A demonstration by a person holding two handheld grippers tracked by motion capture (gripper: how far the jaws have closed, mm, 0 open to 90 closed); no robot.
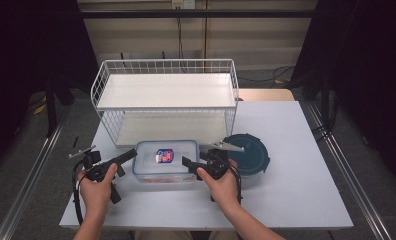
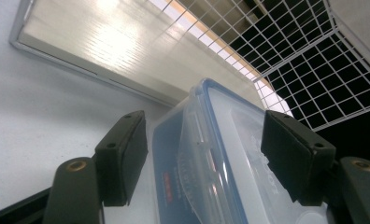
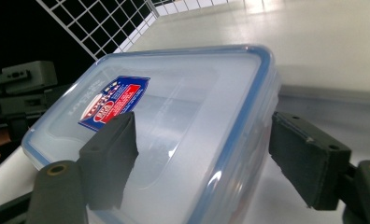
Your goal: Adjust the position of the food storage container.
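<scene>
Clear lidded container [image 1: 166, 161] resting on the white table [image 1: 296, 190], just in front of the wire basket [image 1: 166, 95] at its 6 o'clock, blue and red label [image 1: 164, 155] on the lid. Dark teal round lid [image 1: 251, 152] lying flat at the container's 3 o'clock, near but apart from it, partly behind the right gripper.

Left gripper [image 1: 127, 156] held at the container's 9 o'clock, tips at its left end. Seen along its own jaws in the left gripper view [image 2: 204, 154]: jaws standing apart with the container's end [image 2: 211, 154] between them, a gap showing on each side, pads not pressing; whether either pad brushes the plastic, hard to tell.

Right gripper [image 1: 190, 165] held at the container's 3 o'clock, tips at its right end. In the right gripper view [image 3: 204, 158]: jaws wide, the container's corner [image 3: 174, 116] between them, one jaw over the lid near the label [image 3: 114, 101], the other clear of the blue-rimmed edge toward 3 o'clock; no squeeze visible. Left gripper's body [image 3: 19, 93] showing dark at 9 o'clock beyond the container.

Both hands low at 6 o'clock of the table, left hand [image 1: 97, 187] and right hand [image 1: 221, 185] wrapped round the gripper handles, cables trailing at the wrists
</scene>
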